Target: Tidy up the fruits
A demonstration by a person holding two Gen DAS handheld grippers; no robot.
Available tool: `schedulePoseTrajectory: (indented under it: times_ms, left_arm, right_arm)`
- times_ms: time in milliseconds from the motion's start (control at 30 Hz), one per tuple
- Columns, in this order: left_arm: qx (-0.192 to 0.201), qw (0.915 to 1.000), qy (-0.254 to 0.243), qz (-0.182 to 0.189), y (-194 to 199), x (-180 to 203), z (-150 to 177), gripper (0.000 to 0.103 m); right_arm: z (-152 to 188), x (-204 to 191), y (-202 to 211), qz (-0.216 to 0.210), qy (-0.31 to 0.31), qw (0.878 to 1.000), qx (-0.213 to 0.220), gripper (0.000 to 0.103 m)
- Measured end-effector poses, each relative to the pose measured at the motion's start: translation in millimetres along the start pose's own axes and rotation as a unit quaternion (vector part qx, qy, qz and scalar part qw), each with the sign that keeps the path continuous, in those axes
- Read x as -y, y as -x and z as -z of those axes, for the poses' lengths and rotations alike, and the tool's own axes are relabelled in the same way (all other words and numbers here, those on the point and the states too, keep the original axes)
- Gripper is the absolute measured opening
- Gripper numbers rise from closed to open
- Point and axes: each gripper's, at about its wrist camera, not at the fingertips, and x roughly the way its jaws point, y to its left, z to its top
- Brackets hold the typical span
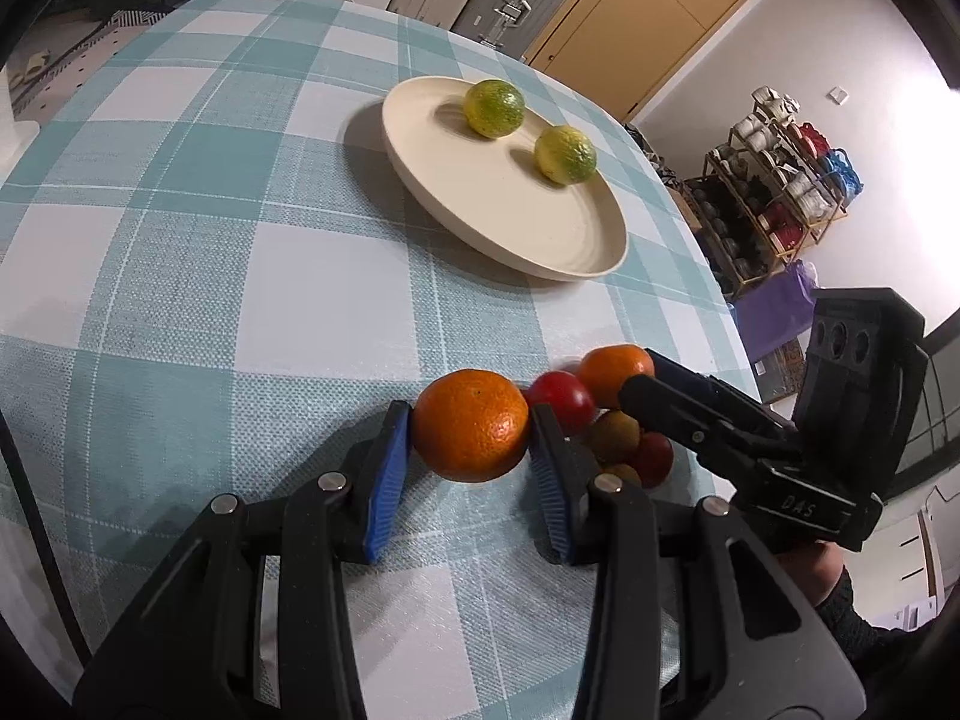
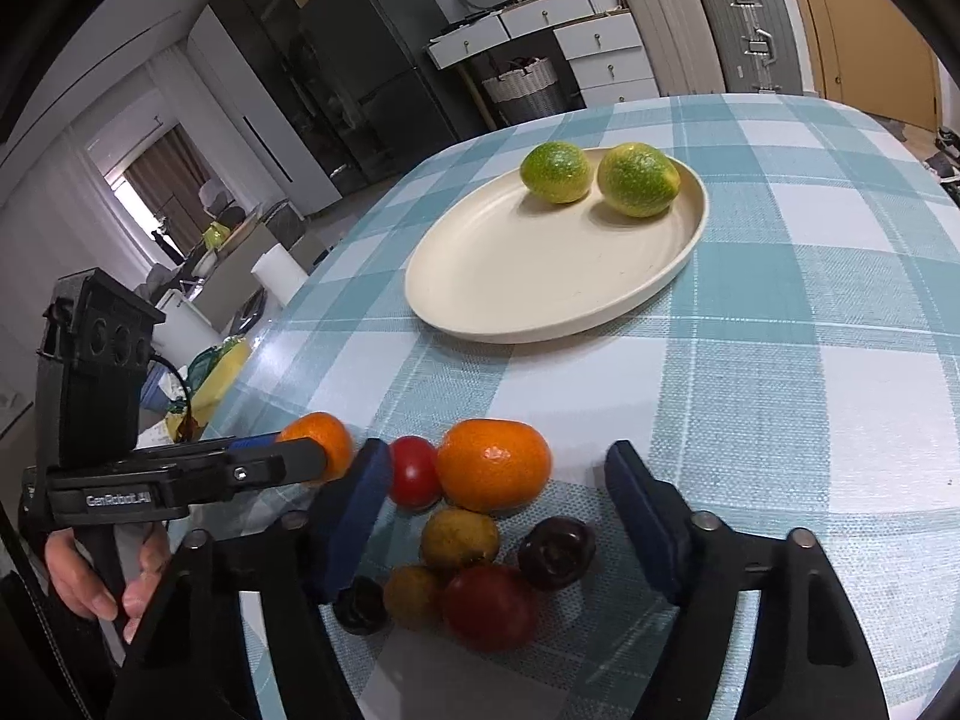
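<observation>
My left gripper [image 1: 471,450] is shut on an orange [image 1: 471,433], its blue pads against both sides, just above the checked cloth. In the right wrist view the same gripper [image 2: 300,453] and orange [image 2: 324,441] show at the left. My right gripper [image 2: 498,516] is open over a fruit pile: a second orange [image 2: 493,465], a red tomato [image 2: 414,471], a yellow-brown fruit [image 2: 459,537], a dark mangosteen [image 2: 557,552], a red fruit [image 2: 489,606]. A cream plate [image 1: 558,234] holds two green citrus [image 1: 494,108] [image 1: 565,154]; the plate also shows in the right wrist view [image 2: 540,300].
The table with its teal-and-white checked cloth [image 1: 210,210] ends close to the pile on the right [image 1: 720,324]. Suitcases [image 2: 744,24], drawers and a fridge stand beyond the far edge. A shelf rack [image 1: 774,180] stands to the right.
</observation>
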Motion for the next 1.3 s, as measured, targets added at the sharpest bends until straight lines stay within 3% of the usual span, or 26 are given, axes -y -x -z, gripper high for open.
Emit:
schedulePoseTrajectory:
  times_ms: [133, 300, 800, 1300]
  left_arm:
    - [0.001, 1.0000, 0.000, 0.000, -2, 0, -3, 0.037]
    - [0.008, 1.0000, 0.002, -0.004, -1, 1, -7, 0.037]
    - [0.016, 0.9998, -0.003, -0.007, -2, 6, -29, 0.037]
    - [0.036, 0.9989, -0.030, -0.011, -5, 18, -73, 0.037]
  right_arm:
    - [1, -3, -2, -0.005, 0.004, 1.000, -0.005, 0.066]
    - [1, -2, -4, -0.008, 0.003, 1.000, -0.006, 0.042]
    - [-7, 7, 8, -0.030, -0.003, 0.999, 0.027, 0.040]
    - [-42, 3, 31, -0.041, 0.013, 0.995, 0.090, 0.040]
